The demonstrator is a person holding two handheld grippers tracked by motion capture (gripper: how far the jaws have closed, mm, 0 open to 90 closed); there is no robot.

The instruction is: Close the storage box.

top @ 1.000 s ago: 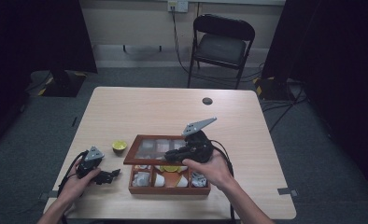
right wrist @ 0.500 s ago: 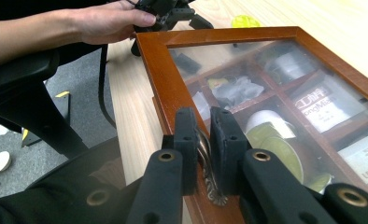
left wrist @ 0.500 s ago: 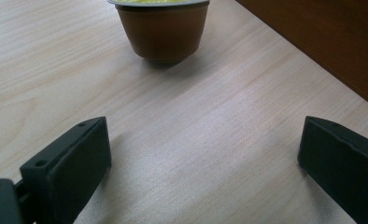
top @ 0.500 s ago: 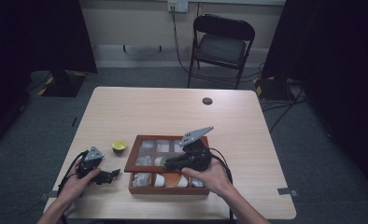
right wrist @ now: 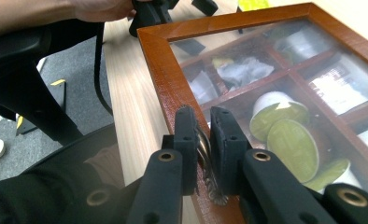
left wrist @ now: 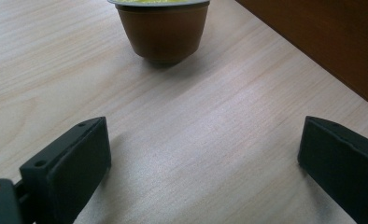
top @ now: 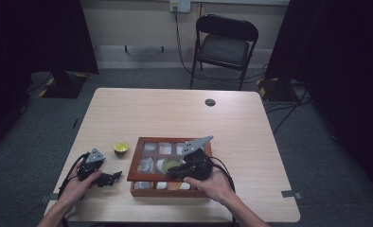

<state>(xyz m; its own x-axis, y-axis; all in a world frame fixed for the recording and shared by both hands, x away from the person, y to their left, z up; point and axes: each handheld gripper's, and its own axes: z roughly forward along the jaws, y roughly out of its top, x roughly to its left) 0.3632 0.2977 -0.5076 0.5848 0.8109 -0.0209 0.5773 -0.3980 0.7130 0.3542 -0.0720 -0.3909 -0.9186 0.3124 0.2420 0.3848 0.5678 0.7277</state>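
A wooden box (top: 136, 166) with a glass lid (right wrist: 156, 56) stands at the table's near middle. Through the glass I see compartments with green-topped capsules (right wrist: 289, 144) and white packets. My right gripper (right wrist: 204, 126) is shut on the brass clasp (right wrist: 205, 161) at the lid's front edge, holding the lid tilted slightly above the box; in the high view it (top: 175, 171) is over the box's front. My left gripper (left wrist: 203, 149) rests open on the table left of the box (left wrist: 327, 42), pointing at a brown capsule with a yellow top (left wrist: 163, 28), also seen from above (top: 121, 149).
A folding chair (top: 225, 47) stands beyond the far edge of the table (top: 251, 137). A small black disc (top: 210, 102) lies near the far middle. Cables trail from both grippers toward the near edge. A person's hand (right wrist: 98, 9) holds the left gripper.
The right gripper has swung the glass lid down toward the box and moved forward with it. The left gripper stays where it was.
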